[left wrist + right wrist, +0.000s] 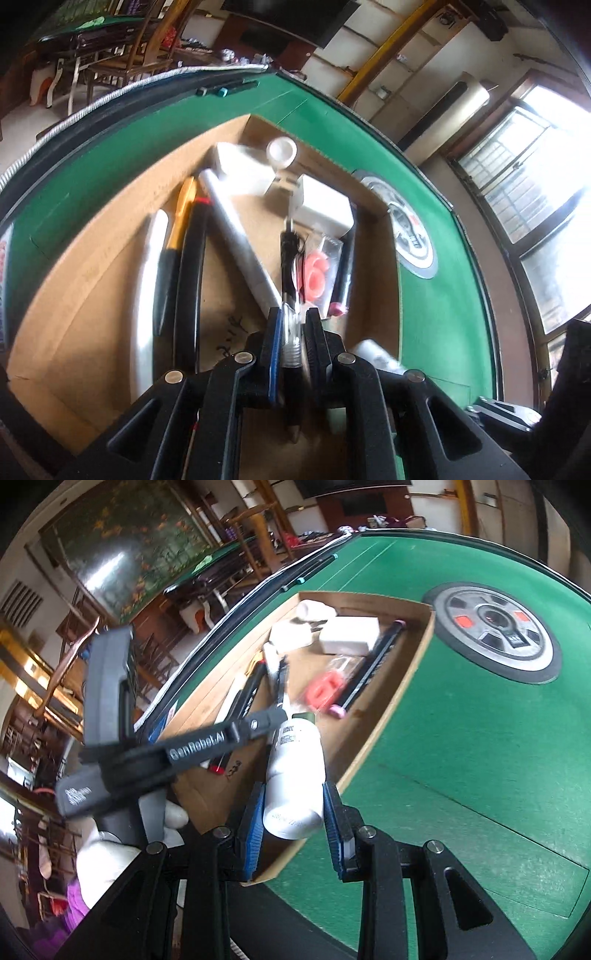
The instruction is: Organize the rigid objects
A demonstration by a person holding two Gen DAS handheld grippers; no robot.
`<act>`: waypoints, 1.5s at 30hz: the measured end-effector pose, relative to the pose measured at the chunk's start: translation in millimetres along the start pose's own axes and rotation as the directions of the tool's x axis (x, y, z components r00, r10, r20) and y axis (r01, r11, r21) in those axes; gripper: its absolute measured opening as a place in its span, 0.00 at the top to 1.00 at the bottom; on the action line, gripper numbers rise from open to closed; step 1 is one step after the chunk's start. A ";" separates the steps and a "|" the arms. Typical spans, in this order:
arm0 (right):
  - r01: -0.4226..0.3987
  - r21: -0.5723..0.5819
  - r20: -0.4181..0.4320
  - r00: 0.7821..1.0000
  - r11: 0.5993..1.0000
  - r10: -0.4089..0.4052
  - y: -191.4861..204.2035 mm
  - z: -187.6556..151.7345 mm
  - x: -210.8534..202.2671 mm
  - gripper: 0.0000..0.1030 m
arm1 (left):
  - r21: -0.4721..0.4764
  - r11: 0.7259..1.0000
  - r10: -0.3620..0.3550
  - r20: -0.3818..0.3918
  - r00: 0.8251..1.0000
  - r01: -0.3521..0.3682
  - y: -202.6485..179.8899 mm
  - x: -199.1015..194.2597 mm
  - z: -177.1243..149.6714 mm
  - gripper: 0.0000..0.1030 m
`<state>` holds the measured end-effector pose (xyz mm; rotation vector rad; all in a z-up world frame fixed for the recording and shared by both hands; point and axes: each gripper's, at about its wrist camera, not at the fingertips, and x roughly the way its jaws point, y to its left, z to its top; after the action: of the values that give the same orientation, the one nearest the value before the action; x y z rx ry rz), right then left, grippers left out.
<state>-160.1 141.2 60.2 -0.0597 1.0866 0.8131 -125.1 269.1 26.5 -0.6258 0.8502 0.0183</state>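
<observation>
Left gripper (291,325) jaws clamped on clear-barrelled black pen (287,266), over shallow brown cardboard tray (110,236) on green counter (461,738). Right gripper (293,823) jaws gripping white cylindrical plastic bottle (295,775) above tray's near edge.

A cardboard box (92,288) sits on the table (110,147), filling the middle of the left wrist view. In the box, long pens (190,266) lie left, two blocks (321,206) at the top centre, a packet (317,273) right. A round disc (410,236) lies on the table right of the box.
</observation>
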 end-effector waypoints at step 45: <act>0.448 0.095 0.589 0.694 0.889 -0.413 -14.1 -55.6 -89.1 0.00 | 0.120 0.867 0.305 0.639 0.706 -0.484 -118.3 -113.3 -23.8 0.00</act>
<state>-212.7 58.0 99.6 -0.0955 0.4088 0.3782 -187.3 185.1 154.9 -0.1225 0.3298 0.4710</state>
